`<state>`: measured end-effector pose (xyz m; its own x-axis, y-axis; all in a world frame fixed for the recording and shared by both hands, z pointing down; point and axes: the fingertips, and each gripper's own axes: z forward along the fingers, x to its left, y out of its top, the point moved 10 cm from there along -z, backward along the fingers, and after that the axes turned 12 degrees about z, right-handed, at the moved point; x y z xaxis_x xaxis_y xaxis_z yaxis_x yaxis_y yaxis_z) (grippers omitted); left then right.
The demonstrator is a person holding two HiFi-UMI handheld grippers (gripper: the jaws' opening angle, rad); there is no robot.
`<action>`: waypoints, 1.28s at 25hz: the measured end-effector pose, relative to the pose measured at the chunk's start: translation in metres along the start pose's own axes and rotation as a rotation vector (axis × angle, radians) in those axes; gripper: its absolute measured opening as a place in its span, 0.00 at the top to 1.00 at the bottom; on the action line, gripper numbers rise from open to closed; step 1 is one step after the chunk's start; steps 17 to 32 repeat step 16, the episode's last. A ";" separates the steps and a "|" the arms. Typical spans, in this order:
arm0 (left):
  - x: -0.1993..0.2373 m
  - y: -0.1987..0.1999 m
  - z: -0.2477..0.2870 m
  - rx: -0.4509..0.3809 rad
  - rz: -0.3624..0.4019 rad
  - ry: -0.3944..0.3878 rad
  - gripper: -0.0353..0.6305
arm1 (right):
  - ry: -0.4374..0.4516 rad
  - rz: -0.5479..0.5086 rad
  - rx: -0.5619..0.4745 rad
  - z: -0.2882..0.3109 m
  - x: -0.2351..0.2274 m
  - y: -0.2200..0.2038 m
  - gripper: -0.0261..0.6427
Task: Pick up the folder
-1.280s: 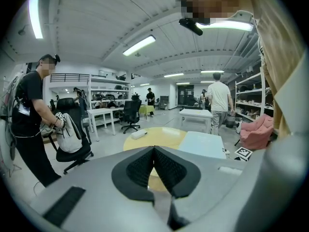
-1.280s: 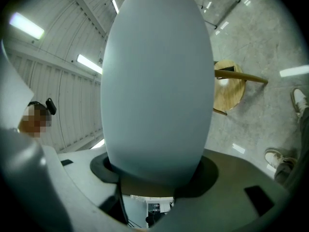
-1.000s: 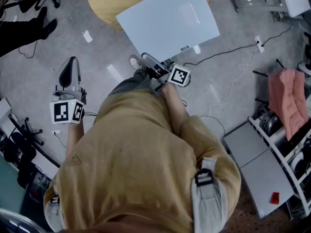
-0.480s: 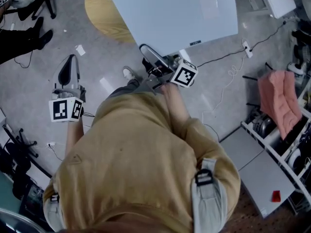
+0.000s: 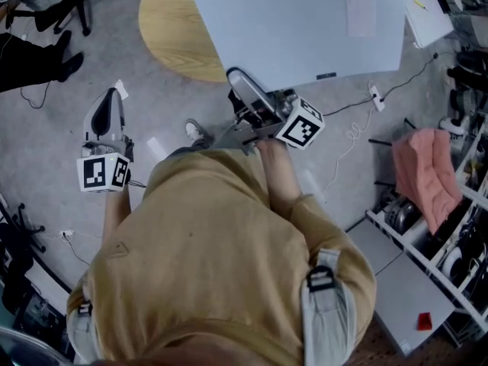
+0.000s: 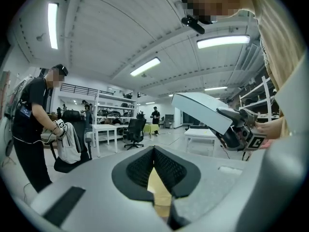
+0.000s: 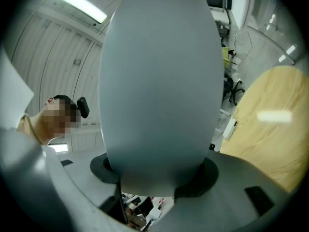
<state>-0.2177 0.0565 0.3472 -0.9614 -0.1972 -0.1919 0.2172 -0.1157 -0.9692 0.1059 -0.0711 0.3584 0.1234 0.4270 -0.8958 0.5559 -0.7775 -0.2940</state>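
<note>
At near edge of folder [image 5: 305, 29], right hand-held gripper [image 5: 245, 94] clamped, angled upward.

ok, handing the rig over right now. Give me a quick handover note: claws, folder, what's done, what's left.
Right claw: shut on the near edge of the folder, which fills the right gripper view.
Left claw: shut, nothing in it, held out to the side over the floor.
Folder: grey-blue, up in the air over the round wooden table, held only by the right claw.
Done: folder gripped and off the table.
Left: probably just keeping the grip steady. It is a one-edge hold on a wide sheet, so it may sag or swing.
</note>
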 end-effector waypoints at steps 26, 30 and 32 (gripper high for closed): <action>-0.031 0.030 0.020 -0.049 -0.003 0.091 0.94 | -0.064 -0.321 0.060 0.014 0.057 0.079 0.55; -0.031 0.030 0.020 -0.049 -0.003 0.091 0.94 | -0.064 -0.321 0.060 0.014 0.057 0.079 0.55; -0.031 0.030 0.020 -0.049 -0.003 0.091 0.94 | -0.064 -0.321 0.060 0.014 0.057 0.079 0.55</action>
